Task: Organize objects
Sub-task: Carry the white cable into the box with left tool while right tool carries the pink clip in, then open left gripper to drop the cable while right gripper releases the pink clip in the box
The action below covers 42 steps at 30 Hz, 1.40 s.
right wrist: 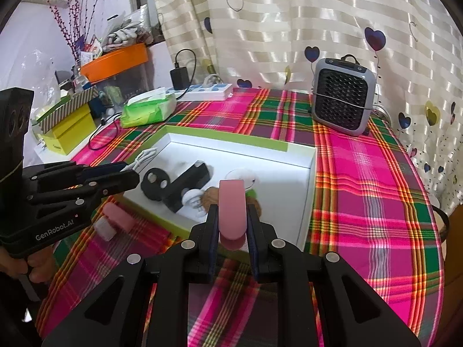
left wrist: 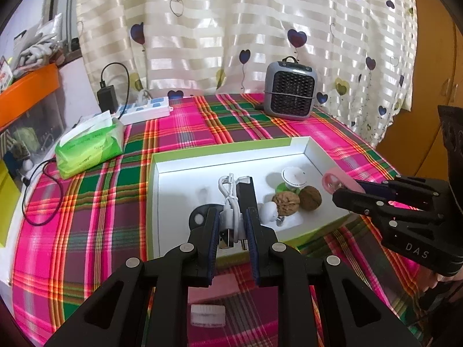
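Note:
A white box with a green rim [left wrist: 220, 150] [right wrist: 306, 156] lies open on the plaid cloth. Inside it are two walnuts [left wrist: 298, 201], a white cap [left wrist: 293, 176], a black part with holes [right wrist: 154, 183] and a small white piece [right wrist: 192, 198]. My left gripper [left wrist: 231, 214] [right wrist: 131, 172] is shut on a coiled white USB cable [left wrist: 230, 199] [right wrist: 144, 154] over the box's near left part. My right gripper [right wrist: 231, 211] [left wrist: 347, 192] is shut on a flat pink piece [right wrist: 231, 202] [left wrist: 337, 180], over the box's near right edge.
A pink block [right wrist: 118, 214] and a small white jar [left wrist: 208, 315] [right wrist: 104, 228] lie on the cloth in front of the box. A grey fan heater [left wrist: 290, 92] stands at the back, with a green tissue pack [left wrist: 89, 144] and a power strip [left wrist: 144, 110] at the back left. A curtain hangs behind.

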Available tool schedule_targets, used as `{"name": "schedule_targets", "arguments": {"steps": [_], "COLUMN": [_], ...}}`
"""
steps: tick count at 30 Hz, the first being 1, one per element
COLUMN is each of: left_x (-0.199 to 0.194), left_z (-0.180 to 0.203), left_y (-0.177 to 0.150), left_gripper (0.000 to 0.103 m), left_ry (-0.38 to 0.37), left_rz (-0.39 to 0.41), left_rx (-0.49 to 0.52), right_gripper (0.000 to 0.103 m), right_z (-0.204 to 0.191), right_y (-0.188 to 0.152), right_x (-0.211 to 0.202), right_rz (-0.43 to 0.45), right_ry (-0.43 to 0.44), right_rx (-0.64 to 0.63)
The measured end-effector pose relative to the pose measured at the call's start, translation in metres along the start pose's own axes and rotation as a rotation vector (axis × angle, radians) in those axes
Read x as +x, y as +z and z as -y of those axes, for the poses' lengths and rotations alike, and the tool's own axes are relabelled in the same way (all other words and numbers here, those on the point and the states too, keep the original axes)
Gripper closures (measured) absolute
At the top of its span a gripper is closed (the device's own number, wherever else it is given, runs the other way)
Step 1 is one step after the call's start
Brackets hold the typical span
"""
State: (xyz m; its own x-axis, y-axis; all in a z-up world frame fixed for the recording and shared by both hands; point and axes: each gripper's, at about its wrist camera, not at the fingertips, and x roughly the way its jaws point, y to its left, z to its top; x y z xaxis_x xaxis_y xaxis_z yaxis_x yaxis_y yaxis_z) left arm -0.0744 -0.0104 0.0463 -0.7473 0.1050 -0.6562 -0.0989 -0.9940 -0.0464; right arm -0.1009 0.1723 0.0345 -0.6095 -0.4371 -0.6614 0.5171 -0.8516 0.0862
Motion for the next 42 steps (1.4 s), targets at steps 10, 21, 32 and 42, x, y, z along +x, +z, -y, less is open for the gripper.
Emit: {"name": "schedule_targets", "arguments": {"steps": [10,21,32,42], "left_x": [0.016,0.035,0.043,0.045], "left_z": [0.0,0.0,0.0,0.003], "left_y": [0.008,0.009,0.012,0.011], "left_gripper": [0.086,0.086,0.086,0.086], "left_ry": [0.006,0.015,0.016,0.011], "left_rz": [-0.02,-0.056,-0.063,-0.061], "left_rx": [0.008,0.015,0.014,0.019], "right_gripper": [0.084,0.084,0.084,0.084], "right_z": [0.014,0.023,0.024,0.025], "right_y": [0.003,0.003,0.003,0.006], "right_x": [0.019,0.03,0.037,0.041], "right_rz": [-0.035,-0.063,-0.085,-0.09], "right_ry": [-0.041,-0.084,-0.098,-0.105], "right_rx": [0.025,0.038,0.031,0.025]}}
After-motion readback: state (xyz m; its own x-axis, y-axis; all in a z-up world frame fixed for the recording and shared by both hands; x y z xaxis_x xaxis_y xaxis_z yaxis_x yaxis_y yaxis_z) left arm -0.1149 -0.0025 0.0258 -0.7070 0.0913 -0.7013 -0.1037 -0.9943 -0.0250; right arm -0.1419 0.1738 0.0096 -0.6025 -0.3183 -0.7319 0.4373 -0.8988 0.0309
